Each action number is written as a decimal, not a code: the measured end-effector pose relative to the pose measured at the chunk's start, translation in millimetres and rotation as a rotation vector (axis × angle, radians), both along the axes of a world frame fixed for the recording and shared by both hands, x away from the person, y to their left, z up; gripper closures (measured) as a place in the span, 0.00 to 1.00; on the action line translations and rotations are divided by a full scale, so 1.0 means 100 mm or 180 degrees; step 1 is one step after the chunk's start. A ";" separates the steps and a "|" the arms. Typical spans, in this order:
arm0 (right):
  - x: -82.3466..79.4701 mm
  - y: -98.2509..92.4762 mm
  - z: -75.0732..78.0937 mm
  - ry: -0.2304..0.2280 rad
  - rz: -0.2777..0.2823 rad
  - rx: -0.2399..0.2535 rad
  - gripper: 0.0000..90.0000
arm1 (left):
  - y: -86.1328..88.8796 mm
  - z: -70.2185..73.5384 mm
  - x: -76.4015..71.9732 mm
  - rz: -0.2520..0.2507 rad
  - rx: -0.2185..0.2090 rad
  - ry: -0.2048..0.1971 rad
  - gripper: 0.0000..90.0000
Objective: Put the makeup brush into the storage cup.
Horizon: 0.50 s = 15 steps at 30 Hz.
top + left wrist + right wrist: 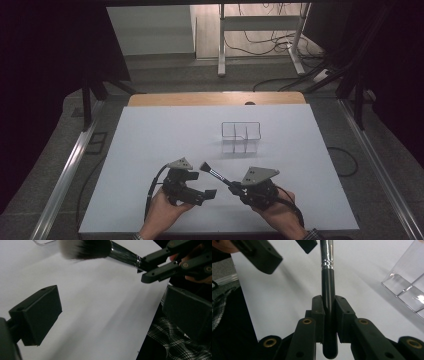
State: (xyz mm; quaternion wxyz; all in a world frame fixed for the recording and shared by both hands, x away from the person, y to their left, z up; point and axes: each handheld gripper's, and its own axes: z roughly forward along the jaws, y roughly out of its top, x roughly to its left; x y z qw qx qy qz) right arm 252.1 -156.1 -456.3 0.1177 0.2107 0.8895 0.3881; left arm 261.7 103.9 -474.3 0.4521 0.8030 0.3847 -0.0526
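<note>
The right tool (235,188) is clamping the black-handled, silver-ferruled makeup brush (216,175) near its tail, bristles aloft over the white bench (150,135), probably bound for the clear acrylic organiser (241,136); the left tool (209,194) is hanging agape, empty, beside it.

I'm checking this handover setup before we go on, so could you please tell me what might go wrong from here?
1. The right tool clamps the makeup brush near the end of its handle, so the long free end might pivot or slip.
2. The left tool is open close beside the brush; the two tools could bump.
3. The clear divided holder looks light and could tip if the brush knocks it.
</note>
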 end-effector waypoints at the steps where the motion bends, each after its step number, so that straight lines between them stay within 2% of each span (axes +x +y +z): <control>1: 0.00 0.00 0.00 0.0004 0.0003 0.0013 0.87 | 0.00 0.00 0.01 -0.0005 -0.0007 0.0006 0.04; 8: -0.03 0.04 -0.01 0.0003 0.0036 0.0060 0.87 | -0.01 -0.01 0.07 -0.0122 -0.0188 0.0079 0.13; 15: -0.04 0.07 -0.03 0.0039 0.0067 0.0106 0.87 | -0.05 0.01 0.07 -0.0215 -0.0259 0.0097 0.23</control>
